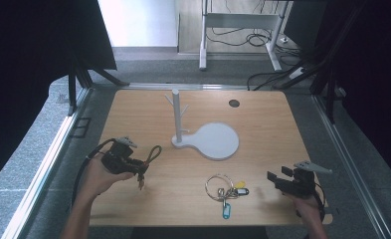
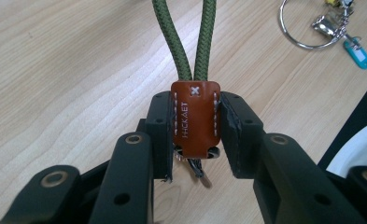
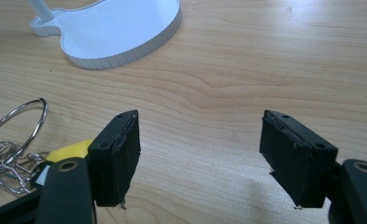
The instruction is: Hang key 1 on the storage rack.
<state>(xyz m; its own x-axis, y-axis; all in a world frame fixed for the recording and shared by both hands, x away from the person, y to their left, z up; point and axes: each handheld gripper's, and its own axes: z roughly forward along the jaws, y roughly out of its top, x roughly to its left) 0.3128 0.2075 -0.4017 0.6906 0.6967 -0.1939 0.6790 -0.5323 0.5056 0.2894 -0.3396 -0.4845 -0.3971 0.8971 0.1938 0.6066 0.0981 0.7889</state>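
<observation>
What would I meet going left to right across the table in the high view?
Left gripper shut on the green cord keychain → white peg stand → key ring with tags → right gripper, open.

Both tongs (image 1: 142, 172) (image 1: 271, 179) matte black, brass-ringed pivot holes. Grey three-cornered plate tops each (cables trail black). Forearms unsleeved.

The lanyard (image 2: 195, 119) comprised a green cord loop joined by a brown stitched leather tab. The tab was clamped upright between black jaws, above the near-left table area; the loop extended away.
</observation>
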